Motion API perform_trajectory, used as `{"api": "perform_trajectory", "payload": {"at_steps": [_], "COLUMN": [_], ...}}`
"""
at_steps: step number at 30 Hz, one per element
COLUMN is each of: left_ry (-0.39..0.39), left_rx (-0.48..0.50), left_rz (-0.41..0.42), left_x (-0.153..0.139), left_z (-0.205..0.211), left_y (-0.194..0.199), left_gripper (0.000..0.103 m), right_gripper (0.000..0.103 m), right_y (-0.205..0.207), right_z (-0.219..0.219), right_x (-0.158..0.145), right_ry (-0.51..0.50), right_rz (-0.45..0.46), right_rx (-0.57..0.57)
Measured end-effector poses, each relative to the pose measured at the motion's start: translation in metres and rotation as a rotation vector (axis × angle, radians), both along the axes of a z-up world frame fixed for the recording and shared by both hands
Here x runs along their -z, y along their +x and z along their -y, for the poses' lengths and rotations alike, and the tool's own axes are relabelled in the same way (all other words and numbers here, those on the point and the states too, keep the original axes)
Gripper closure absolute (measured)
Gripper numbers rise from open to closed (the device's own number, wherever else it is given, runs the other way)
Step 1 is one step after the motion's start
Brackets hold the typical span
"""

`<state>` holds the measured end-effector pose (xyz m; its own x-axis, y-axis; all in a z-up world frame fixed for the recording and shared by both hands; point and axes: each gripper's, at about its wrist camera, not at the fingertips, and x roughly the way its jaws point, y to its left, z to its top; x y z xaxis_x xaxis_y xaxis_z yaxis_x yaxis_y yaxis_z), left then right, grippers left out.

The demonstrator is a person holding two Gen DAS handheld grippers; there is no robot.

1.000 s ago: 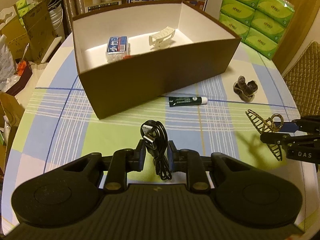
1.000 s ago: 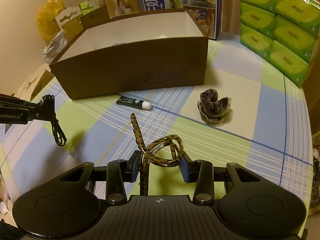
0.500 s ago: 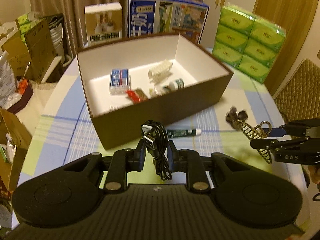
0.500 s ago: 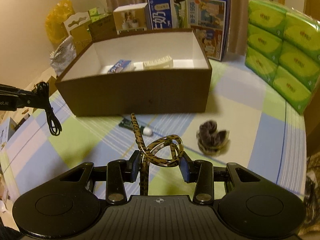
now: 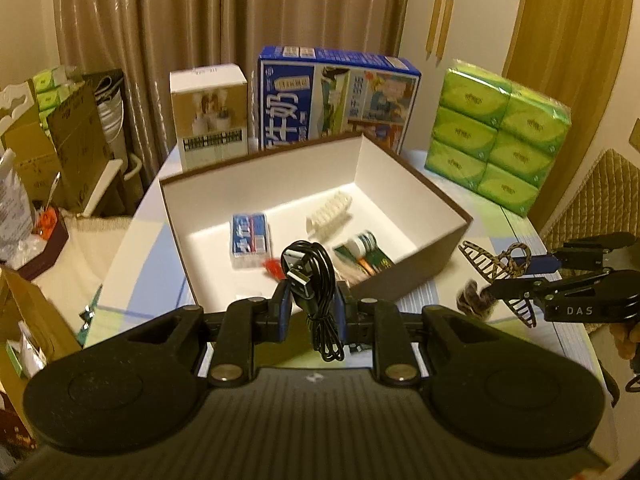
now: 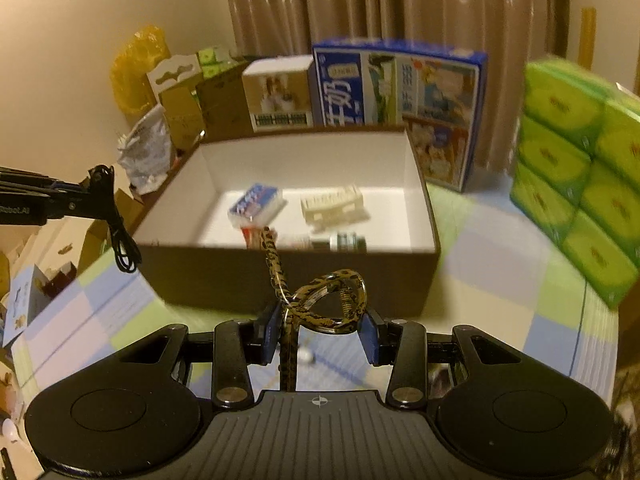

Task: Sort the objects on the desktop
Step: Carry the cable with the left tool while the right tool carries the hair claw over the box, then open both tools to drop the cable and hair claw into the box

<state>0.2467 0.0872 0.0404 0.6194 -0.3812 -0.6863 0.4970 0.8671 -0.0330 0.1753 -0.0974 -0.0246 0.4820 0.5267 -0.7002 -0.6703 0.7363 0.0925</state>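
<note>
My left gripper (image 5: 311, 306) is shut on a coiled black USB cable (image 5: 314, 280) and holds it in the air just before the near wall of the brown box (image 5: 404, 276). My right gripper (image 6: 322, 326) is shut on a leopard-pattern hair claw (image 6: 320, 304), also in the air short of the box (image 6: 280, 268). In the box lie a blue-white packet (image 5: 250, 238), a cream hair claw (image 5: 330, 214) and a green tube (image 5: 366, 250). A dark scrunchie (image 5: 472, 298) lies on the table by the right gripper.
The box stands on a checked tablecloth (image 6: 500, 280). Behind it stand a blue carton (image 5: 336, 96) and a small white box (image 5: 210, 114). A stack of green tissue packs (image 5: 500, 132) is at the right. Cardboard boxes and bags crowd the left beyond the table.
Both grippers have risen and moved toward the box with their loads, so its inside now shows. The small tube on the table has slipped out of view under the grippers.
</note>
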Motion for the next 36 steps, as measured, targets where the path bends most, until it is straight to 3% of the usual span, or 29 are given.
{"api": "perform_trajectory", "payload": {"at_steps": [8,14,25,36], "left_ry": [0.02,0.055,0.126,0.294], "left_rx": [0.005,0.004,-0.025,-0.031], "left_rz": [0.024,-0.003,-0.1,-0.191], "left_x": [-0.007,0.007,0.057,0.107], "left_z": [0.004,0.01,0.019,0.034], "left_y": [0.045,0.077,0.14,0.179], "left_gripper": [0.085,0.085,0.085,0.085], "right_gripper": [0.065,0.065,0.065,0.065], "right_y": [0.041,0.077,0.122,0.152], "right_z": [-0.033,-0.063,-0.11,-0.136], "right_x": [-0.025,-0.026,0.025,0.07], "right_ry": [0.028,0.028,-0.054,-0.137], "right_rz": [0.05,0.024,-0.078,-0.181], "right_rx": [-0.043,-0.075,-0.078,-0.074]}}
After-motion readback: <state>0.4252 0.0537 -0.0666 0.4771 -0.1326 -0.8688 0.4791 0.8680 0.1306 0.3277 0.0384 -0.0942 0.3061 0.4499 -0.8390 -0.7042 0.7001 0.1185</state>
